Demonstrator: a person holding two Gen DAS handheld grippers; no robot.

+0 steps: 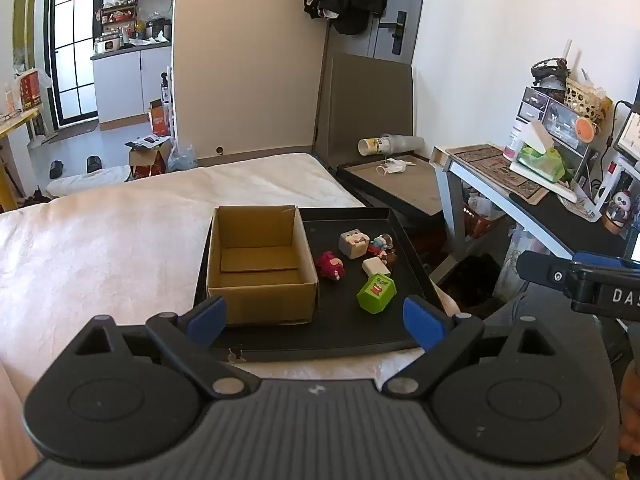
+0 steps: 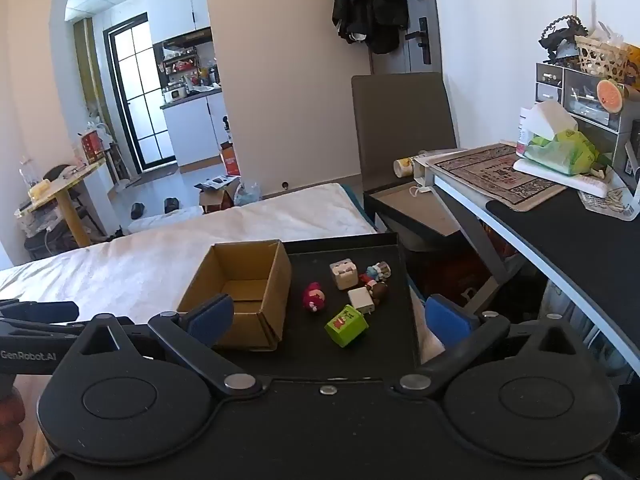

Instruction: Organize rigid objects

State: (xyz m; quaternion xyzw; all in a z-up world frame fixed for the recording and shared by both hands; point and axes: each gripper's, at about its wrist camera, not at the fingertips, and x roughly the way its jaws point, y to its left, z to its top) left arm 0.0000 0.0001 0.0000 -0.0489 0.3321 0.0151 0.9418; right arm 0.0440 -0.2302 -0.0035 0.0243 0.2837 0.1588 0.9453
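Both claws hang back from the work, spread wide and empty: the left claw [image 1: 316,322] and the right claw [image 2: 330,322] each frame the black tray [image 1: 344,332] that lies on the bed [image 1: 120,232]. On the tray, the open cardboard box [image 1: 260,280] sits empty at about 9 o'clock, and the small toys lie loose at 3 o'clock: a green cube [image 1: 376,293], a white block [image 1: 375,266], a pink figure [image 1: 330,265], a grey cube [image 1: 352,244] and small figurines [image 1: 383,245] packed close together.

The step in hand looks like the first pick. The green cube is nearest and stands apart from the rest, so it is the easy start; the right claw should come down with its fingers across two flat faces, then lift above the box wall before crossing over.

The tray's raised rim and the box's near wall are the edges to clear. The desk frame [image 2: 472,220] at 2 o'clock stands well apart; room above the tray is open.
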